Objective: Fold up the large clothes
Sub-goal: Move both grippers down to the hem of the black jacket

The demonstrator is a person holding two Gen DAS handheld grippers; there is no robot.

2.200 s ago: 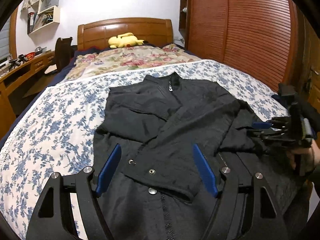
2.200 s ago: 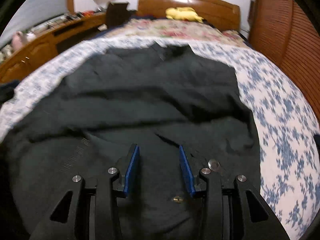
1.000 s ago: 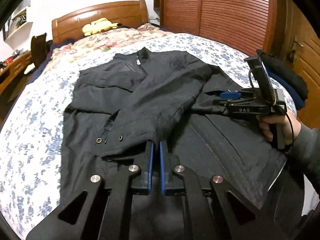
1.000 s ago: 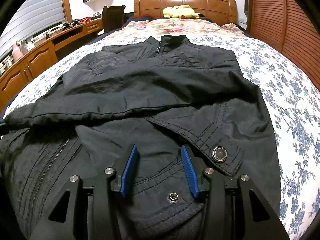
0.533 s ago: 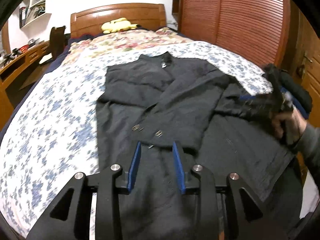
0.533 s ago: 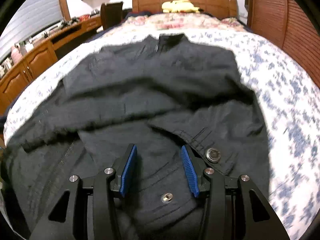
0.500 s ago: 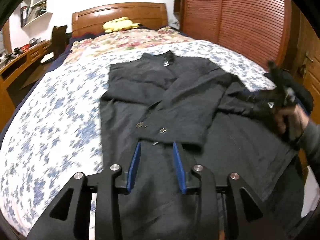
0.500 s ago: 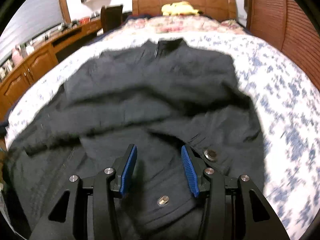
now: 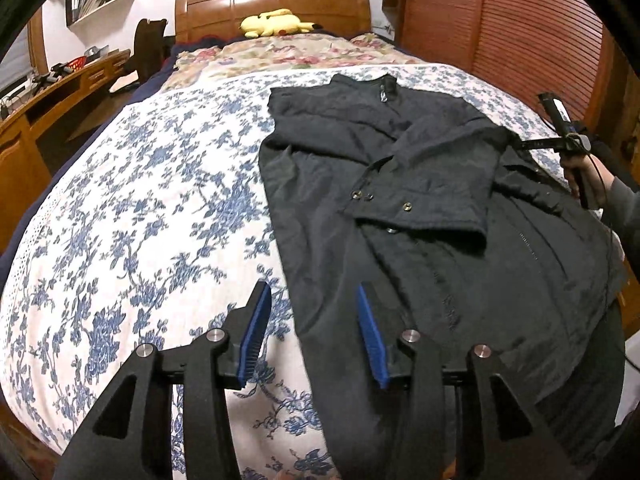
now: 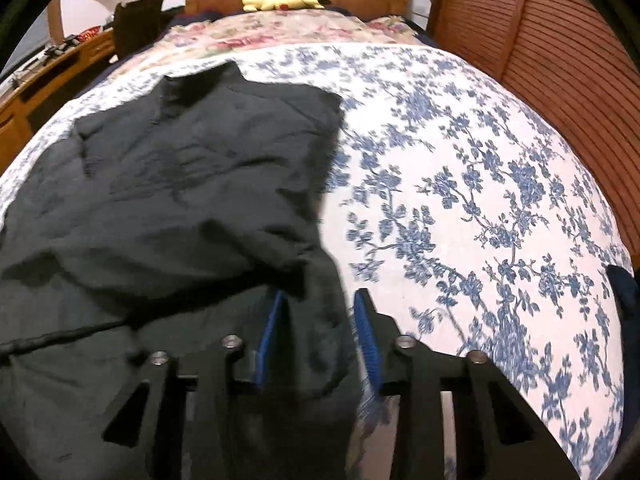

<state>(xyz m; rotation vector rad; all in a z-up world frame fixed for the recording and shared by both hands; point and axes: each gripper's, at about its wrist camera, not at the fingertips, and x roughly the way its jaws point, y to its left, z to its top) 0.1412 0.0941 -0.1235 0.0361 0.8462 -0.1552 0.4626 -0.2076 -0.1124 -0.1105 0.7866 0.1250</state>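
A black jacket [image 9: 400, 200] lies on the blue-flowered bed sheet [image 9: 140, 208], collar toward the headboard, both sleeves folded across its front. My left gripper [image 9: 310, 332] is open over the jacket's lower left edge, one finger over the sheet, one over the cloth. My right gripper [image 10: 320, 336] is open with the jacket's right side edge [image 10: 316, 320] between its fingers. The jacket [image 10: 168, 208] fills the left of the right wrist view. The right gripper also shows in the left wrist view [image 9: 560, 136], held by a hand at the jacket's right side.
A yellow plush toy [image 9: 276, 22] lies by the wooden headboard [image 9: 272, 4]. A floral quilt [image 9: 288, 54] covers the head of the bed. A wooden desk [image 9: 44, 108] stands left; a slatted wooden wardrobe [image 9: 520, 40] stands right. A dark garment [image 10: 624, 288] sits at the bed's right edge.
My left gripper let go of the folded sleeve, opened and moved left to the jacket's lower left edge. My right gripper moved right to the jacket's right side edge.
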